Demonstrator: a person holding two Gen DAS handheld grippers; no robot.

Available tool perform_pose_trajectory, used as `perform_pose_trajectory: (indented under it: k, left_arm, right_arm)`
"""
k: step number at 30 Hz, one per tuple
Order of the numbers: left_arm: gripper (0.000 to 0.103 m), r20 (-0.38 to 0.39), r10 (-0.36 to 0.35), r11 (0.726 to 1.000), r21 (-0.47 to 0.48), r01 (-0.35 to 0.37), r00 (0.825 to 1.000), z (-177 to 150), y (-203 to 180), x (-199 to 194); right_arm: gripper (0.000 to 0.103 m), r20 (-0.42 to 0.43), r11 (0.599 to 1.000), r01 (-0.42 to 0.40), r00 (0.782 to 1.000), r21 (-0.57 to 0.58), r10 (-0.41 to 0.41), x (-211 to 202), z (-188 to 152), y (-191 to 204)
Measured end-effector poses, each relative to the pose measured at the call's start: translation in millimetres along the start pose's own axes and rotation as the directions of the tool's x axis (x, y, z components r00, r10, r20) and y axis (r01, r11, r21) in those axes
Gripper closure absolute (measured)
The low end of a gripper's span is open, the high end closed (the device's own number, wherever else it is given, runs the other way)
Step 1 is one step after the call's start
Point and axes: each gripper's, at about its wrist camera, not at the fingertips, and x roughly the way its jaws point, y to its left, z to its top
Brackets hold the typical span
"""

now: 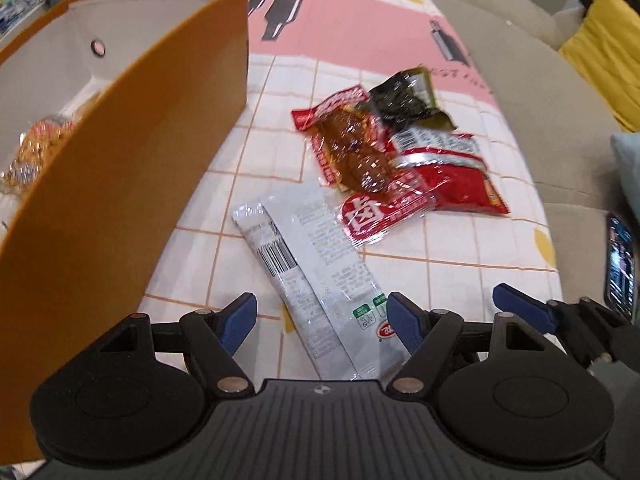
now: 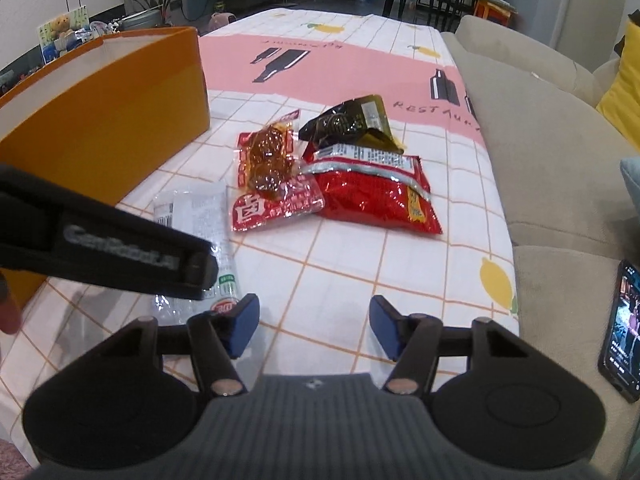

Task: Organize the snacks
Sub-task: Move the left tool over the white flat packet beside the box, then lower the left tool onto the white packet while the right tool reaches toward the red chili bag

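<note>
Hidden in the box: the orange box [image 1: 120,168] has a tall near wall that covers most of its inside; only a bit of gold-wrapped snack [image 1: 36,144] shows past the wall, blurred and cut off at the picture's left edge.
Hidden by the left gripper: from the right wrist view its black arm crosses the silver packet [image 2: 192,208] and covers the packet's middle.
Overlaps: the clear packet of brown snack [image 1: 356,152] lies on top of the red bag [image 1: 456,176]; the dark green packet [image 1: 404,104] rests behind both and touches them.
Cut off: a phone [image 2: 622,332] on the sofa [image 2: 540,140] is clipped by the right edge; its screen is too small to read.
Readable writing: the tablecloth [image 2: 360,264] carries "RESTAU...", with the rest running off the edge; the left gripper's arm bears grey lettering starting "Gen", the rest blurred; the clear packet has one large white Chinese character on red.
Unreadable writing: the barcode and fine print on the silver packet and the red bag's label.
Left gripper [image 1: 322,316]: jaws wide apart, one on each side of the silver packet's near end, not pressing it.
Right gripper [image 2: 314,328]: jaws apart over bare tablecloth, nothing between them.
Snacks' place: all four packets lie on the tablecloth just right of the box.
</note>
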Motion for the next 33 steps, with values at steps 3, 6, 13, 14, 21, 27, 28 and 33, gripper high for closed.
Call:
perform_pose_trajectory:
  k: [3, 6, 13, 14, 21, 27, 28, 33]
  left_arm:
    - [0.015, -0.038, -0.004, 1.000, -0.029, 0.003, 0.999, 2, -4, 8]
    - [0.015, -0.039, 0.023, 1.000, 0.004, -0.023, 0.999, 3, -12, 10]
    - [0.030, -0.027, 0.058, 0.994, 0.094, -0.055, 0.998, 4, -21, 13]
    - [0.032, -0.025, 0.054, 0.993, 0.102, -0.051, 0.998, 4, -20, 13]
    - [0.040, -0.025, 0.022, 0.991, 0.134, -0.018, 0.999, 11, -10, 9]
    - [0.043, 0.016, 0.051, 0.979, 0.198, -0.053, 0.999, 17, -4, 0]
    - [0.043, 0.019, 0.047, 0.980, 0.192, -0.049, 0.999, 18, -2, -2]
    - [0.043, 0.033, 0.024, 0.985, 0.170, -0.029, 0.999, 20, 6, -12]
  right_arm:
    - [0.044, -0.007, 1.000, -0.007, 1.000, -0.001, 0.007, 4, 0, 0]
    - [0.044, -0.020, 1.000, -0.014, 1.000, -0.008, 0.014, 9, -1, 2]
    - [0.043, -0.016, 1.000, -0.028, 0.999, 0.007, 0.028, 13, 1, 1]
    - [0.043, -0.015, 1.000, -0.028, 0.999, 0.008, 0.028, 13, 1, 1]
    - [0.043, -0.012, 0.999, -0.035, 0.999, 0.023, 0.035, 13, 3, -2]
    - [0.043, 0.020, 0.998, -0.055, 0.998, 0.023, 0.054, 16, 12, -3]
    - [0.043, 0.031, 0.998, -0.058, 0.998, 0.009, 0.058, 17, 14, -2]
    - [0.043, 0.106, 0.989, -0.080, 0.990, -0.128, 0.093, 17, 26, 10]
